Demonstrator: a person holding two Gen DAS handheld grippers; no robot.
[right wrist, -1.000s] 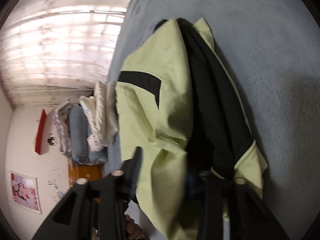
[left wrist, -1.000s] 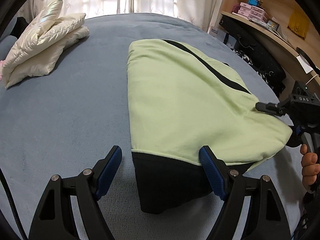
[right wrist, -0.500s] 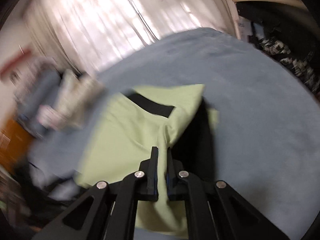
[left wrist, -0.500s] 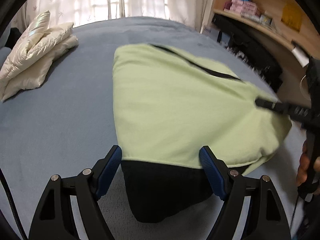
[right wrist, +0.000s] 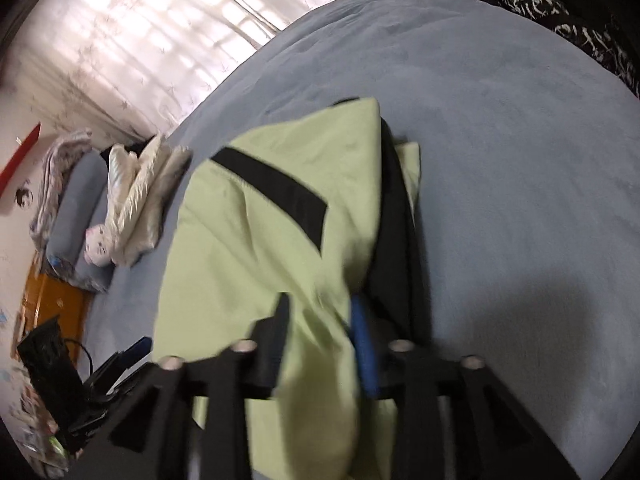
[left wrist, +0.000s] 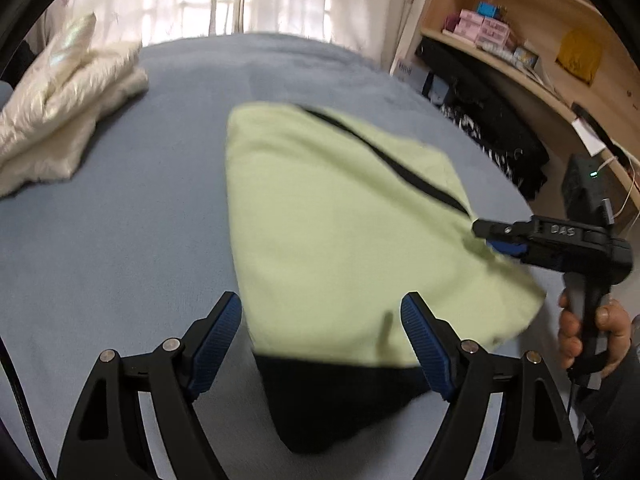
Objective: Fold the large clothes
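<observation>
1. We see the garment, pale green with a black stripe and a black lower part, lying folded on the blue bed, roughly at the centre of the left wrist view.
2. Our left gripper hangs wide open above the garment's near edge; its blue pads touch nothing, and the black hem shows between them at 6 o'clock.
3. Our right gripper comes in from 3 o'clock in that view, its tips at the garment's right edge, just where the black stripe ends.
4. In the right wrist view the right gripper has green cloth running between its fingers; the jaws stand partly apart, and blur keeps us from telling whether they pinch the cloth.
5. A hand grips the right gripper's handle at 4 o'clock.
6. A folded white jacket sits at 10 o'clock, well apart from the garment.
7. Shelves with small boxes stand at 2 o'clock, beyond the bed.
</observation>
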